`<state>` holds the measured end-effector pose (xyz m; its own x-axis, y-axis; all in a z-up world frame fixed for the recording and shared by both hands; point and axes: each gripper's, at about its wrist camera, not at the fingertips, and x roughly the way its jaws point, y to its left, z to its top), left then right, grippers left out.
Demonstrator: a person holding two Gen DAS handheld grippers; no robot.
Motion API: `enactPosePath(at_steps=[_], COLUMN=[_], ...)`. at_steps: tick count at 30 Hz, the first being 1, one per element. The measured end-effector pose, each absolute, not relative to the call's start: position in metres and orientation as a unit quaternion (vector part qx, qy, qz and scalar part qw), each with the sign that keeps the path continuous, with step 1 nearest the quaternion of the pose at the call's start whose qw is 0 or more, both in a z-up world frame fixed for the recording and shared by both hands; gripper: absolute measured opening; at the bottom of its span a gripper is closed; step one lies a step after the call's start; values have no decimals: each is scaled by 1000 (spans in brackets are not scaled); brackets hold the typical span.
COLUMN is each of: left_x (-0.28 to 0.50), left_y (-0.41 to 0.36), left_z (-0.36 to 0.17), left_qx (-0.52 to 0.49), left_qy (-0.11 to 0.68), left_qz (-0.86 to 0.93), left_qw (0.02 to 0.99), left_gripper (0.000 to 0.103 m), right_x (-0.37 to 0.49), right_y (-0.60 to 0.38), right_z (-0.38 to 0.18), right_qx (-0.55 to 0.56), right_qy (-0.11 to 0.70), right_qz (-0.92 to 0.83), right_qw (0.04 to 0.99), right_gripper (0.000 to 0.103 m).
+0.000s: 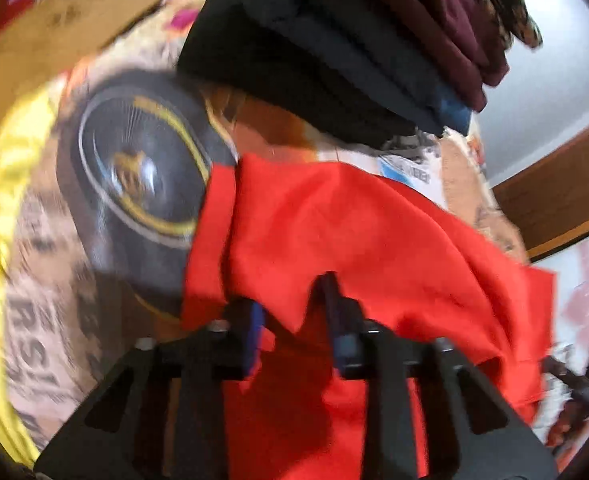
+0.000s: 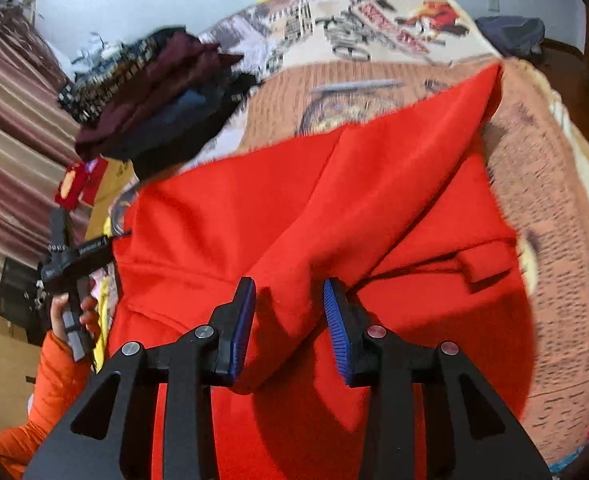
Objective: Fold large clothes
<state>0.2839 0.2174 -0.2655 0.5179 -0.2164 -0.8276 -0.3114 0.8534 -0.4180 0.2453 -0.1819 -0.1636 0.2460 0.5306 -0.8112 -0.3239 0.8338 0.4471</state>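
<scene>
Spread over the printed bedcover [image 2: 534,184], the red garment [image 2: 294,208] lies partly gathered, one long fold running toward the far right corner. Right gripper [image 2: 288,316] stands over a raised ridge of red cloth near its front edge; the blue pads [image 2: 242,320] sit apart with the ridge between them, not pinching, so it reads as released. Left gripper [image 1: 294,312], in its own blurred view, has red cloth bunched over and between the fingers; whether it is clenched on that cloth cannot be told. Stack of folded dark clothes [image 2: 154,108] sits far left, likely kept clear of the working area. A hand [image 2: 74,316] in an orange sleeve [image 2: 50,392] grips the left tool's handle.
</scene>
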Motion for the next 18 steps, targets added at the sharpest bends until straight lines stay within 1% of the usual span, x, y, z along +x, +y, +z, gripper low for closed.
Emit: enactPosePath(at_steps=[1, 2, 3, 4, 5, 6, 8, 11, 13, 14, 18], left_x=[286, 288, 287, 286, 284, 285, 281, 282, 282, 282, 275], left_y=[216, 215, 216, 218, 220, 224, 233, 239, 236, 235, 235], left_z=[-262, -258, -254, -246, -237, -231, -219, -224, -236, -245, -271], left_qx=[-250, -232, -222, -212, -207, -206, -212, -208, -192, -192, -227], left_qy=[486, 482, 477, 464, 450, 439, 420, 438, 462, 476, 502], left_qz=[36, 43, 48, 56, 61, 65, 68, 65, 71, 72, 56], left_qw=[836, 844, 849, 858, 866, 872, 880, 872, 863, 855, 832], left_gripper=[3, 1, 0, 0, 0, 0, 0, 1, 5, 6, 7], right_x=[244, 242, 239, 237, 234, 233, 229, 227, 227, 228, 226], right_y=[-180, -180, -179, -178, -178, -177, -179, -182, -184, -184, -192], right_z=[-169, -173, -174, -174, -171, -169, -161, -162, -166, -168, -168], right_qx=[95, 94, 86, 75, 67, 61, 48, 43, 42, 42, 46], right_qy=[555, 554, 550, 545, 540, 536, 525, 524, 528, 530, 530], right_qz=[276, 278, 277, 278, 281, 285, 290, 288, 285, 283, 279], right_qw=[779, 779, 783, 787, 791, 792, 798, 800, 799, 798, 800], right_gripper=[35, 35, 31, 24, 21, 18, 17, 17, 17, 17, 17])
